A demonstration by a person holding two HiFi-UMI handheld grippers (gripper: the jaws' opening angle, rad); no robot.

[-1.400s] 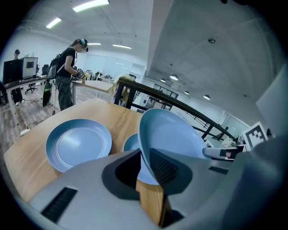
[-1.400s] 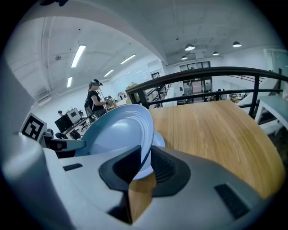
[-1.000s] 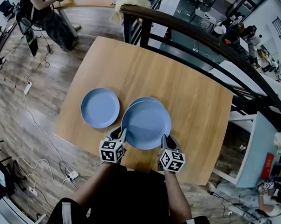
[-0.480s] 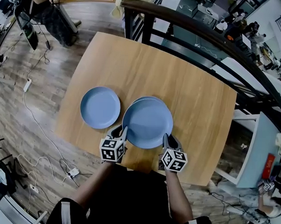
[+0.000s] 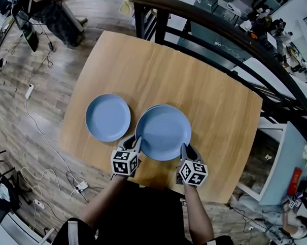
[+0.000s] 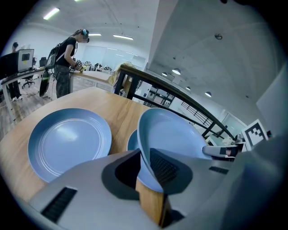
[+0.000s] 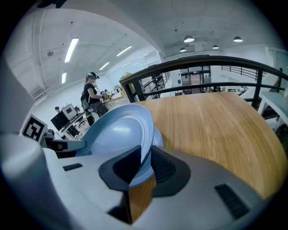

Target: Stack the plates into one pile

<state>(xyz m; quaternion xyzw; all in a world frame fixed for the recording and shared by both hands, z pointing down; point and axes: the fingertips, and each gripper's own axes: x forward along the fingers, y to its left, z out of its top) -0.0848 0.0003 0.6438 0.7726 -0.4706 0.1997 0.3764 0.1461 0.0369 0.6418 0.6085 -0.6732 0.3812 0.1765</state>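
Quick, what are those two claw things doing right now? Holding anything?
Left gripper: closed on the near-left rim of the upper blue plate.
Right gripper: closed on the same plate's near-right rim.

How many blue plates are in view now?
3: lone plate at left, held plate between left gripper and right gripper, lower plate mostly hidden beneath it; more could hide there.

The upper plate (image 5: pixel 163 132) spans from left tool (image 5: pixel 134 142) to right tool (image 5: pixel 185 148), above the lower plate (image 5: pixel 146 112) on the desk (image 5: pixel 196 80). A third plate (image 5: pixel 108 117) lies left of the left tool.
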